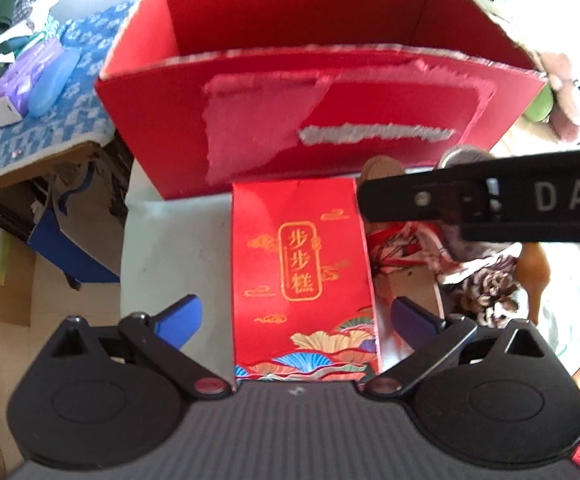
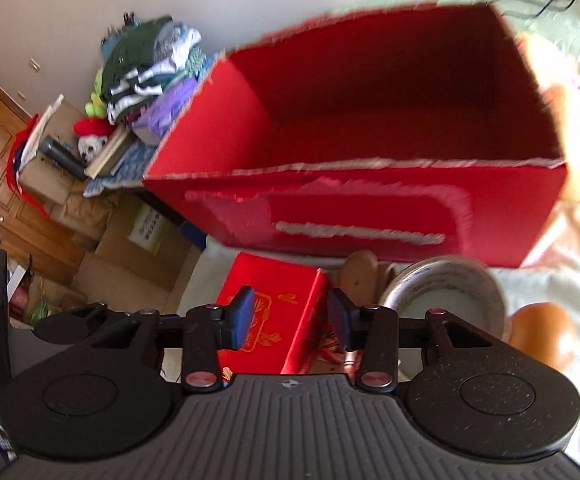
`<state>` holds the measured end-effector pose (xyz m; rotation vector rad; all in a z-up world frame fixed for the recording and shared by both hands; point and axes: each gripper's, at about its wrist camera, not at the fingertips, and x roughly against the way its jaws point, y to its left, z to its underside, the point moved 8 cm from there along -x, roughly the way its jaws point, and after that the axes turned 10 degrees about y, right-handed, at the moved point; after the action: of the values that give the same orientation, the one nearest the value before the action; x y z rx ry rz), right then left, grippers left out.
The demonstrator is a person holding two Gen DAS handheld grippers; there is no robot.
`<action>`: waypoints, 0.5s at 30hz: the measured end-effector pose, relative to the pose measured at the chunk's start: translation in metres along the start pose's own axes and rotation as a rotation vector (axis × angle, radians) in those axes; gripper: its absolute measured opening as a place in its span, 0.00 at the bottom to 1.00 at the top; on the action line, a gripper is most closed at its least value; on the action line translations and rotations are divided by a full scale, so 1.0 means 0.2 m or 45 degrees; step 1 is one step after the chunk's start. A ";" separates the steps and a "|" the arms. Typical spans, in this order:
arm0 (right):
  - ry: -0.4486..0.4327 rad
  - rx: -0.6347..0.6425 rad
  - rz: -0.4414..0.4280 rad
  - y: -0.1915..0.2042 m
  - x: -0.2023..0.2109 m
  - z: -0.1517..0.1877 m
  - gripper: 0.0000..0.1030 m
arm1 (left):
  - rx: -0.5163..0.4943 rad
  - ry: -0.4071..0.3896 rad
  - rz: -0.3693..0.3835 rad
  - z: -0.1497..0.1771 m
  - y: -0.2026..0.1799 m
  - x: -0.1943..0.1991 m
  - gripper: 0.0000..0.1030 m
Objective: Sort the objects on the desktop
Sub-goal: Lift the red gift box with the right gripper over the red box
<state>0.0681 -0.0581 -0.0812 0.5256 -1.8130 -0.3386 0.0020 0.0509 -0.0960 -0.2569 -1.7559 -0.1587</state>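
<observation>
Big red box (image 1: 330,92) at far side looks empty, so sorting is barely begun: my left gripper (image 1: 296,322) is spread astride the small red gift carton (image 1: 302,276), right gripper (image 2: 290,316) half-spread, holding nothing.

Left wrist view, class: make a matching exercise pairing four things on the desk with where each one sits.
Things:
1. large red box
2. small red carton
3. pine cone
4. tissue pack

Places:
A. on the blue patterned cloth, far left
B. right of the small carton, under the black bar
C. at the back, open on top
D. between the blue fingers

Pairs: 1-C, 2-D, 3-B, 4-A
</observation>
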 end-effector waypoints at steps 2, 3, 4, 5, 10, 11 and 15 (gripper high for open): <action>0.036 -0.011 0.000 0.01 -0.05 0.00 0.44 | -0.001 0.006 0.029 0.00 0.00 -0.02 0.99; 0.050 -0.009 0.003 0.02 -0.06 -0.01 0.44 | 0.000 0.012 0.045 0.00 0.01 -0.03 0.99; 0.063 -0.011 0.014 0.01 -0.08 0.00 0.44 | 0.004 0.023 0.059 0.00 0.01 -0.04 0.99; 0.077 -0.012 0.024 0.01 -0.10 0.00 0.44 | 0.005 0.029 0.063 0.00 0.01 -0.05 0.99; 0.131 -0.031 0.058 -0.01 -0.19 0.01 0.44 | 0.033 0.075 0.089 -0.01 0.04 -0.13 0.96; 0.136 -0.031 0.067 -0.02 -0.20 0.01 0.42 | 0.044 0.084 0.107 -0.01 0.05 -0.14 0.93; 0.129 0.010 0.084 0.00 -0.21 0.00 0.46 | 0.062 0.118 0.117 -0.01 0.07 -0.19 0.83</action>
<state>0.0784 -0.0363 -0.1166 0.4785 -1.7300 -0.2556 0.0150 0.0608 -0.1335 -0.2900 -1.6504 -0.0601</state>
